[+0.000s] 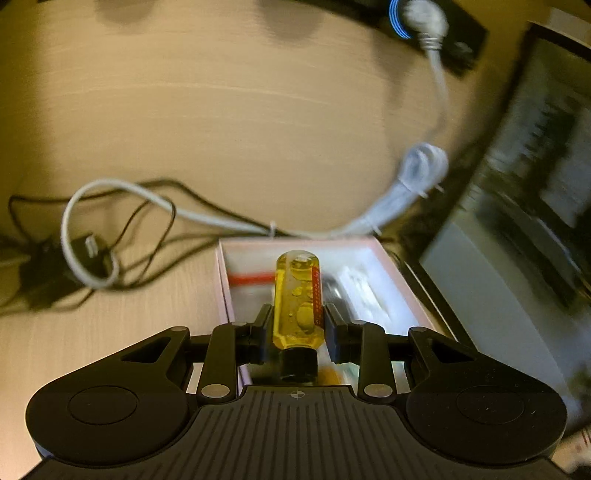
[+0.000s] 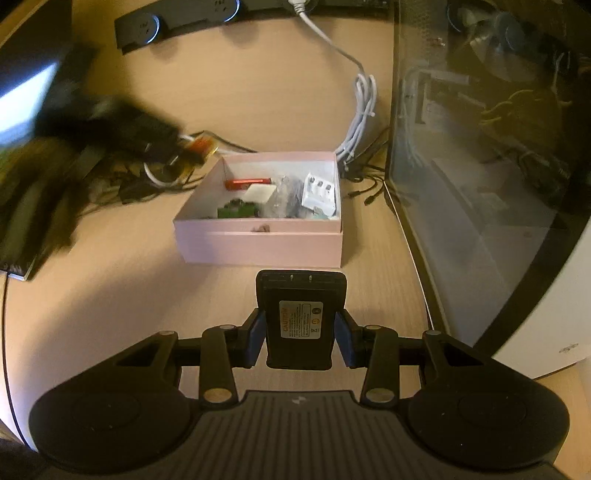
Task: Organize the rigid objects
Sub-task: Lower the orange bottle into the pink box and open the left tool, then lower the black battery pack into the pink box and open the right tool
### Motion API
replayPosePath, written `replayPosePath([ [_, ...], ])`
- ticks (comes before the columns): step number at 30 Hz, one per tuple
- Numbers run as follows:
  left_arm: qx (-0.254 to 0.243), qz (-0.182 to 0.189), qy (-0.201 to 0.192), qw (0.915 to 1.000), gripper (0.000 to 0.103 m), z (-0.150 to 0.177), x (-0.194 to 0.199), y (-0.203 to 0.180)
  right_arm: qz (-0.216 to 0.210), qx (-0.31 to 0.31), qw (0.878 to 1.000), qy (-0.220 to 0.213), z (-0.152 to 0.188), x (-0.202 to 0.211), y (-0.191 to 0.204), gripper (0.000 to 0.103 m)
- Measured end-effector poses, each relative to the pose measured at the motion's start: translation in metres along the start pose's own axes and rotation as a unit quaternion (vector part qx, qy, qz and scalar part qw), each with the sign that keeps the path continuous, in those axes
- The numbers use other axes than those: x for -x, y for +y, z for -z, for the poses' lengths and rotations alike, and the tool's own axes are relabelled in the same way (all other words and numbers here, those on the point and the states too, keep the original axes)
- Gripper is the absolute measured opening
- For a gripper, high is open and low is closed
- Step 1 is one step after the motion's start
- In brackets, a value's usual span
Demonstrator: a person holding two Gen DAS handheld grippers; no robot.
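Note:
My left gripper (image 1: pixel 297 314) is shut on a yellow see-through screwdriver handle (image 1: pixel 298 295) and holds it above the open pink box (image 1: pixel 221 280). In the right wrist view the left gripper (image 2: pixel 184 147) is a dark blur over the box's far left corner. My right gripper (image 2: pixel 300 325) is shut on a black battery pack (image 2: pixel 301 317) with a caution label, held above the table just in front of the pink box (image 2: pixel 258 247). The box holds a red item (image 2: pixel 245 182), a green board (image 2: pixel 234 211), a white charger (image 2: pixel 319 194) and other small parts.
A glass-sided computer case (image 2: pixel 480 166) stands right of the box. A bundled white cable (image 2: pixel 360 114) and black wires (image 1: pixel 122 229) lie behind the box. A black power strip (image 2: pixel 177 22) runs along the back. A monitor (image 2: pixel 22 92) stands at left.

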State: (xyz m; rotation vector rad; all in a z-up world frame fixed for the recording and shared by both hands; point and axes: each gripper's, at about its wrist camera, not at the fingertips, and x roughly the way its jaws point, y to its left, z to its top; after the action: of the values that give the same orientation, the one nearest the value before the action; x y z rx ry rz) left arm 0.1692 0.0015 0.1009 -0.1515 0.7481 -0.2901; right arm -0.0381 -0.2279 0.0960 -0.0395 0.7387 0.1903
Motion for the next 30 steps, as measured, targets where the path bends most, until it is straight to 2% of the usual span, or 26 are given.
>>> replayPosePath([
  [2, -0.001, -0.014, 0.003, 0.9999, 0.031, -0.008, -0.023, 0.003, -0.004, 0.002, 1.0, 0.001, 0.002, 0.0, -0.001, 0.04],
  [4, 0.009, -0.031, 0.029, 0.999, 0.032, -0.011, -0.049, 0.006, -0.005, 0.001, 1.0, 0.0, 0.001, -0.001, -0.003, 0.04],
  [6, 0.017, -0.035, 0.04, 0.9985, 0.032, -0.008, -0.061, 0.008, -0.004, 0.001, 1.0, -0.001, 0.001, -0.003, -0.005, 0.04],
  [8, 0.013, -0.034, 0.034, 0.9988, 0.032, -0.005, -0.062, 0.006, -0.003, -0.001, 1.0, -0.003, 0.001, -0.006, -0.008, 0.04],
  [13, 0.034, -0.016, -0.03, 0.9988, 0.032, 0.0, -0.017, 0.011, -0.008, -0.013, 1.0, 0.002, 0.002, -0.012, -0.013, 0.04],
  [17, 0.025, -0.021, -0.046, 0.9984, 0.032, 0.02, 0.026, 0.017, -0.016, -0.019, 1.0, -0.001, -0.007, -0.016, -0.015, 0.04],
  [19, 0.023, -0.022, -0.042, 0.9986, 0.032, 0.038, 0.043, 0.021, -0.02, -0.02, 1.0, -0.008, -0.016, -0.017, -0.016, 0.04],
  [22, 0.034, -0.021, -0.013, 0.9991, 0.032, 0.073, 0.061, 0.031, -0.023, -0.018, 0.999, -0.023, -0.038, -0.02, -0.018, 0.04],
  [27, 0.084, -0.029, 0.025, 0.9958, 0.032, 0.126, 0.084, 0.04, -0.017, -0.031, 0.997, -0.065, -0.093, -0.031, -0.019, 0.04],
  [30, 0.084, -0.034, 0.049, 0.9947, 0.032, 0.149, 0.098, 0.039, -0.025, -0.043, 0.995, -0.086, -0.126, -0.048, -0.015, 0.04],
])
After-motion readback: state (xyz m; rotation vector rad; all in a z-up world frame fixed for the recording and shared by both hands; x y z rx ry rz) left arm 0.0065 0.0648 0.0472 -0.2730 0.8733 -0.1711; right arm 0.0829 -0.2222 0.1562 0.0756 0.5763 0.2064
